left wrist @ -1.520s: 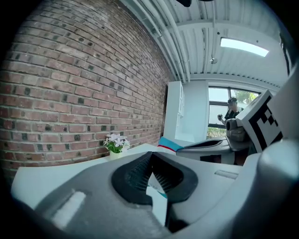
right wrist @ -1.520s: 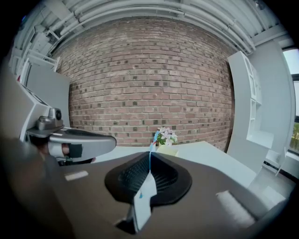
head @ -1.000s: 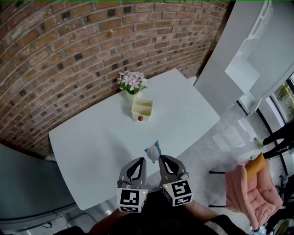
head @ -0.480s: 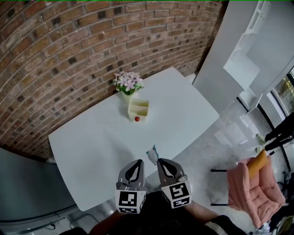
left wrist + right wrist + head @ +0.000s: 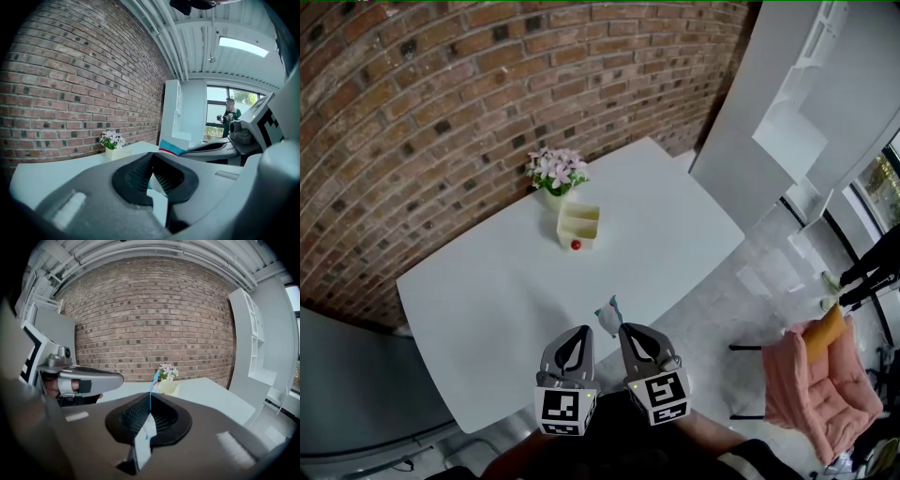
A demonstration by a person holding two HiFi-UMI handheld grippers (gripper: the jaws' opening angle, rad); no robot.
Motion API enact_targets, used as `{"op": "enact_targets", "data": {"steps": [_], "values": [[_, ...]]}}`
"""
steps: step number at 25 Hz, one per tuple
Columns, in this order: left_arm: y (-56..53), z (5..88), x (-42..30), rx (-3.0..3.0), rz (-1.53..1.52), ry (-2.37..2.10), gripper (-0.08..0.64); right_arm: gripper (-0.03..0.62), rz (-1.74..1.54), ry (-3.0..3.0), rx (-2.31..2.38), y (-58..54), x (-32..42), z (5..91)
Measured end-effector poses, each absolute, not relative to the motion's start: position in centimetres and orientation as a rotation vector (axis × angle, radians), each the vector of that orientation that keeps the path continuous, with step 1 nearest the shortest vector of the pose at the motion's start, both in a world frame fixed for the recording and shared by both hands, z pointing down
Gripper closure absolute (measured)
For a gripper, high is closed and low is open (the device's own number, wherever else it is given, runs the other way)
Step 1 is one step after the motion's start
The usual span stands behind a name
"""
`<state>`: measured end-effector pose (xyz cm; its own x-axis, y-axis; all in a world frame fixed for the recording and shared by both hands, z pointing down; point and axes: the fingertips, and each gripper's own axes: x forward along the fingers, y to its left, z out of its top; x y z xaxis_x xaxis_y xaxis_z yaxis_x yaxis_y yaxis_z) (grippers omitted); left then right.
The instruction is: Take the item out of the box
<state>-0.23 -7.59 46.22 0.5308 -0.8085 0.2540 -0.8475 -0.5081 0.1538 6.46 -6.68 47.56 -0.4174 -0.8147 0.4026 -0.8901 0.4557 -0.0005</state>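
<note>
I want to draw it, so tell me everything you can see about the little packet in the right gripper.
The packet is thin and flat, white with a teal edge and a red stripe near its top. It looks like paper or plastic film. It stands on edge, pinched between the shut jaws of the right gripper, with its top poking past the tips, above the near edge of the white table. Nothing else seems to touch it.

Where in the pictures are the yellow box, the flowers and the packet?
yellow box (image 5: 586, 232): head view, on its front wall.
flowers (image 5: 553, 169): head view, on the pink blossoms.
packet (image 5: 607, 319): head view, on its white middle.
</note>
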Motion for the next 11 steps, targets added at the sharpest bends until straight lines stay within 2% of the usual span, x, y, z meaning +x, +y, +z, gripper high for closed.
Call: {"op": "enact_targets", "data": {"steps": [11], "values": [[-8.01, 45.80, -1.13, 2.522, 0.207, -1.396, 0.555, 0.589, 0.290, -2.366, 1.439, -7.01, 5.60, 47.11]]}}
